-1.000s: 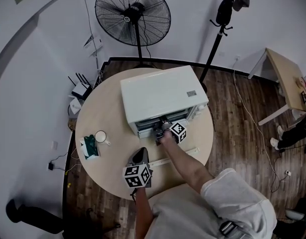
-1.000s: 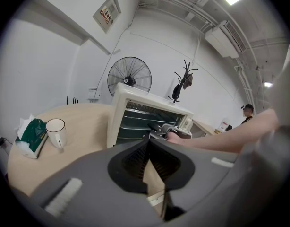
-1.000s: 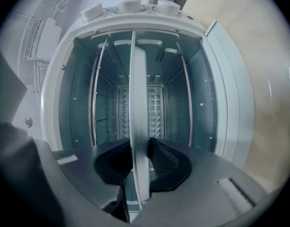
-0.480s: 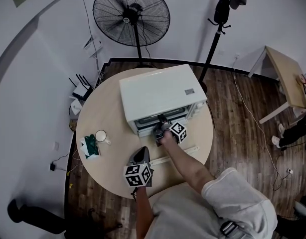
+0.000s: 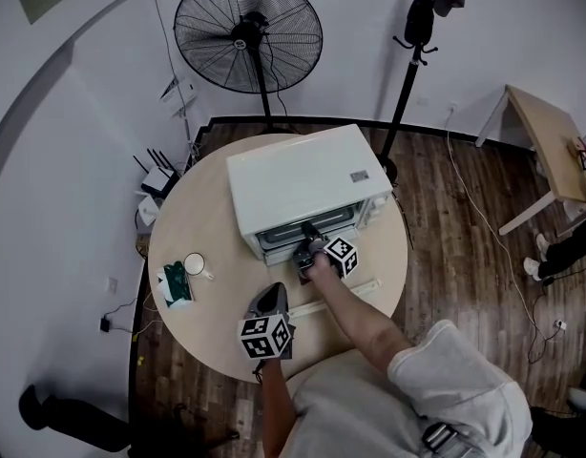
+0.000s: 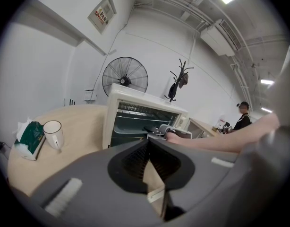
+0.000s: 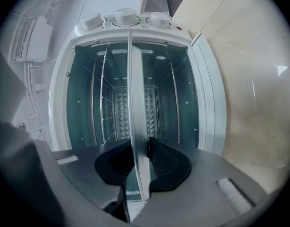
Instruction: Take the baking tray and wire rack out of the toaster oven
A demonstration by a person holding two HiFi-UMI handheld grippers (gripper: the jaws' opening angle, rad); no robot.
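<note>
Left gripper (image 5: 270, 300) above round table (image 5: 202, 219)

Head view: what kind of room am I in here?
Probably an office or workroom, not a kitchen: the toaster oven sits on a round table, with a pedestal fan and a coat stand by the wall.

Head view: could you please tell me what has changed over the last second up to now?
Nothing has visibly moved. The right gripper stays at the mouth of the toaster oven, its jaws closing on the front rim of the baking tray. The left gripper stays shut and empty above the table; the mug has not shifted.
</note>
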